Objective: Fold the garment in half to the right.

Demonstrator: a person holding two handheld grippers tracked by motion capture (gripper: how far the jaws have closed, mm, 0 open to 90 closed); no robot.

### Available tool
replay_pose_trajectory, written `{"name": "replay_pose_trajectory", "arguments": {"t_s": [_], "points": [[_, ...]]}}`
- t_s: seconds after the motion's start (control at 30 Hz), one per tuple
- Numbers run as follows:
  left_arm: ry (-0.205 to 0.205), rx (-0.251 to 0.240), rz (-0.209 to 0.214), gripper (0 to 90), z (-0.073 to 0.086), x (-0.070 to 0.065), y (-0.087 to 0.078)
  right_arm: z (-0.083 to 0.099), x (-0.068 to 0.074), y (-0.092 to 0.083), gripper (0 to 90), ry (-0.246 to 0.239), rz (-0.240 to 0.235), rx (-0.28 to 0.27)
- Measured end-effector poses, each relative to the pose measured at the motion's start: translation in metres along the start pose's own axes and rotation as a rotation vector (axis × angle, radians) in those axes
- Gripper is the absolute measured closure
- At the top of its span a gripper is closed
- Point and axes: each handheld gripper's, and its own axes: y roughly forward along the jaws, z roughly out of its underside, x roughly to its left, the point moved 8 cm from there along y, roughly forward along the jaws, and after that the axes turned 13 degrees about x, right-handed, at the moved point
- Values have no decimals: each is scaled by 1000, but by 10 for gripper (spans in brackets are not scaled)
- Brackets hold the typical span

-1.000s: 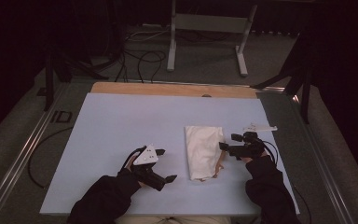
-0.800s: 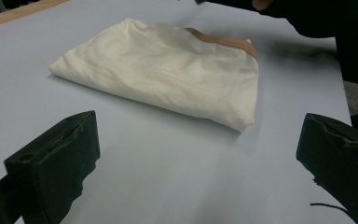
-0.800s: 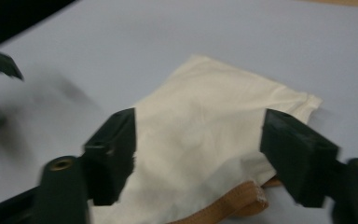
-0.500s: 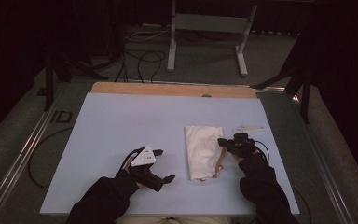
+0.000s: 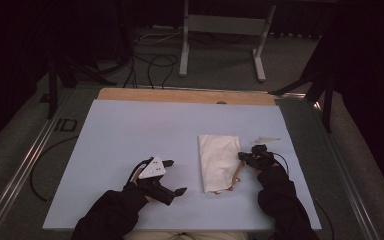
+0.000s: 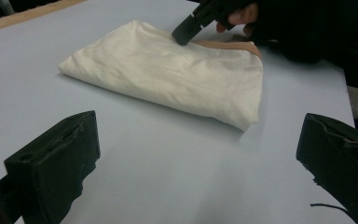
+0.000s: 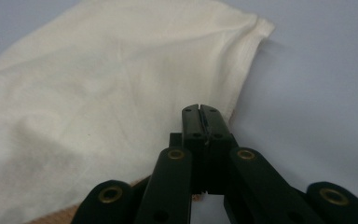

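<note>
Right gripper view, closed fingers (image 7: 200,112) at folded cloth's (image 7: 98,93) edge

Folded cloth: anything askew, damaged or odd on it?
Mostly tidy. The cream folded cloth lies flat on the table, no visible tears. One oddity: a tan strap or edge pokes out along the side by the right gripper.

Count of items on the light blue table (image 5: 130,130): one folded cream cloth bag (image 5: 219,160), with tan handles at its near right edge. One small clear scrap (image 5: 266,140) lies beside it. Two handheld grippers are present: one left gripper (image 5: 171,176) and one right gripper (image 5: 241,156). Two dark sleeves enter from below.
</note>
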Motion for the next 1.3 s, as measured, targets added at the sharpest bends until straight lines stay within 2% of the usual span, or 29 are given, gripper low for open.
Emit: {"name": "replay_pose_trajectory", "arguments": {"t_s": [0.1,0.23,0.37,0.53,0.67,0.83,0.9,1.03,1.17,1.2,1.27,1.3], "points": [[4,-3,-4,3,-1,0,-2,-4,11,-11,900,-24,-18,-31],[1,-11,-9,3,-2,2,-5,-5,33,-26,900,-64,-43,-67],[-1,-12,-13,3,-2,2,-6,4,61,-39,900,-92,-95,-97],[0,-15,-19,3,-3,2,-8,23,89,-41,900,-140,-138,-70],[2,-17,-21,4,-3,2,-9,41,92,-32,900,-138,-142,-25],[0,-18,-20,3,-2,3,-10,55,86,-23,900,-139,-113,17],[-1,-21,-17,3,-1,3,-10,56,85,-22,900,-120,-129,6],[-2,-27,-9,3,-2,3,-11,51,86,-28,899,-126,-136,-21],[9,-32,1,3,-4,3,-13,42,86,-38,755,-127,-149,-87],[11,-36,6,3,-5,2,-13,39,85,-40,658,-123,-154,-101],[13,-40,7,4,-6,3,-15,34,85,-44,559,-128,-164,-130],[15,-43,11,3,-7,4,-15,31,86,-46,481,-126,-173,-150]]}}
